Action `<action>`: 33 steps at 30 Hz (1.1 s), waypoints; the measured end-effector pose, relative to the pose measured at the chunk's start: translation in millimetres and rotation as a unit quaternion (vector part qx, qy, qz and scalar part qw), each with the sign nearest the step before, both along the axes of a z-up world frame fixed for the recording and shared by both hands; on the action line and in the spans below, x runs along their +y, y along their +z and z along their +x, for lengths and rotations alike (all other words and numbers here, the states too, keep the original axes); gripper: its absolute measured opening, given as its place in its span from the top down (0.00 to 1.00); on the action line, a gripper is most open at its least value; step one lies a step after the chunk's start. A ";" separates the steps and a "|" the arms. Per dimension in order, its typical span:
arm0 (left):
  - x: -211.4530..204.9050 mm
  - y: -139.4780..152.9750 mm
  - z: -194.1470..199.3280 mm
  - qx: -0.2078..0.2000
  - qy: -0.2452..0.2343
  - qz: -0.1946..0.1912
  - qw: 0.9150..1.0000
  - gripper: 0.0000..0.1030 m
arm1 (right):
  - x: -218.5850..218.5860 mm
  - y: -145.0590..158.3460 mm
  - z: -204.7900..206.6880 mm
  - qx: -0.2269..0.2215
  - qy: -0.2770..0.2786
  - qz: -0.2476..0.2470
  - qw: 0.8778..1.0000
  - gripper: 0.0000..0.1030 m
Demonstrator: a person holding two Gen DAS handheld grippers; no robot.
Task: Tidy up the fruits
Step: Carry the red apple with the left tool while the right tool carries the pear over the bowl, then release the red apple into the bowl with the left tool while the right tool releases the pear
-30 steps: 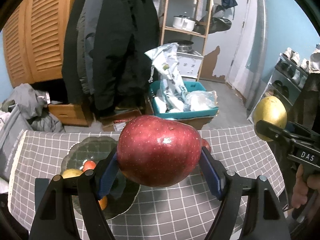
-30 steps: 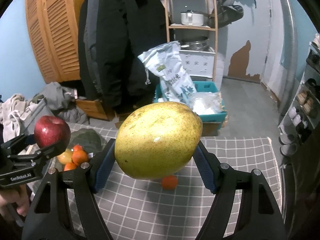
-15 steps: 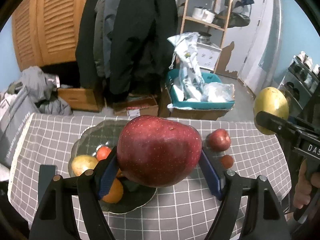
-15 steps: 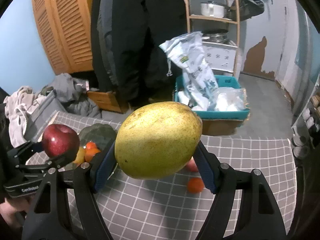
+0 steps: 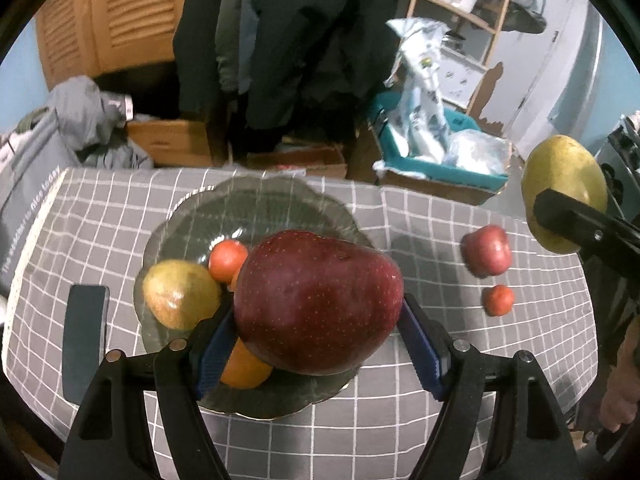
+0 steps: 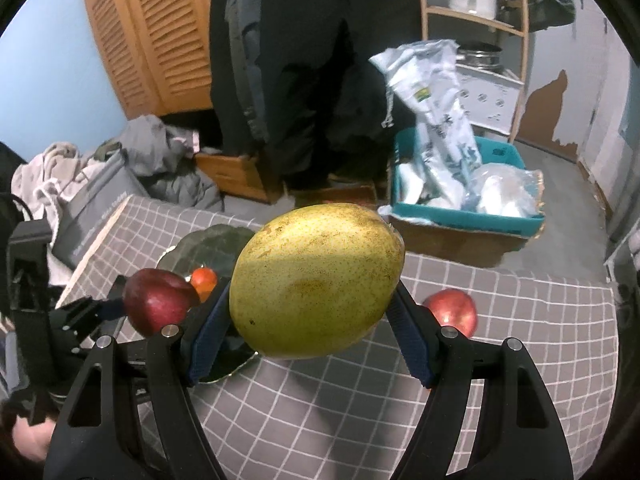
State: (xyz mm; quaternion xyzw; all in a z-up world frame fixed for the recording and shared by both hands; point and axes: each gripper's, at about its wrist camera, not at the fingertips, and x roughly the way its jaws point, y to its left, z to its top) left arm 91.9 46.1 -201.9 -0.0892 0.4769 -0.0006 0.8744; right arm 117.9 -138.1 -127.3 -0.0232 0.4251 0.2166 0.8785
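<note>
Two fruits aloft | left claw (image 5: 316, 340) clamped on red apple (image 5: 318, 304) over glass plate (image 5: 256, 200) | right claw (image 6: 308, 334) gripping pear (image 6: 316, 280) above surface (image 6: 360, 400) | both firm, smooth, bruisable, best pinched at widest middle

Beyond the grey checked tabletop (image 5: 280, 432) we see a louvred wooden wardrobe (image 6: 160, 40) against a pale blue wall (image 6: 52, 80), dark coats (image 6: 312, 60) hanging, a wooden shelf rack (image 6: 516, 40), and a teal crate (image 6: 472, 216) on the grey floor (image 6: 568, 192).
</note>
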 end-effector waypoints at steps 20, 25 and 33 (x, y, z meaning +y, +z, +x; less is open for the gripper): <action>15.2 -49.9 15.4 0.071 0.009 -0.017 0.997 0.24 | 45.7 -51.6 14.4 0.051 0.031 -0.019 0.998 0.27; 16.0 -55.5 17.5 0.081 0.002 -0.016 0.997 0.24 | 49.4 -52.7 18.9 0.054 0.030 -0.016 0.998 0.27; 10.7 -49.4 17.9 0.074 -0.018 -0.015 0.997 0.19 | 53.0 -55.5 27.6 0.059 0.026 -0.011 0.998 0.27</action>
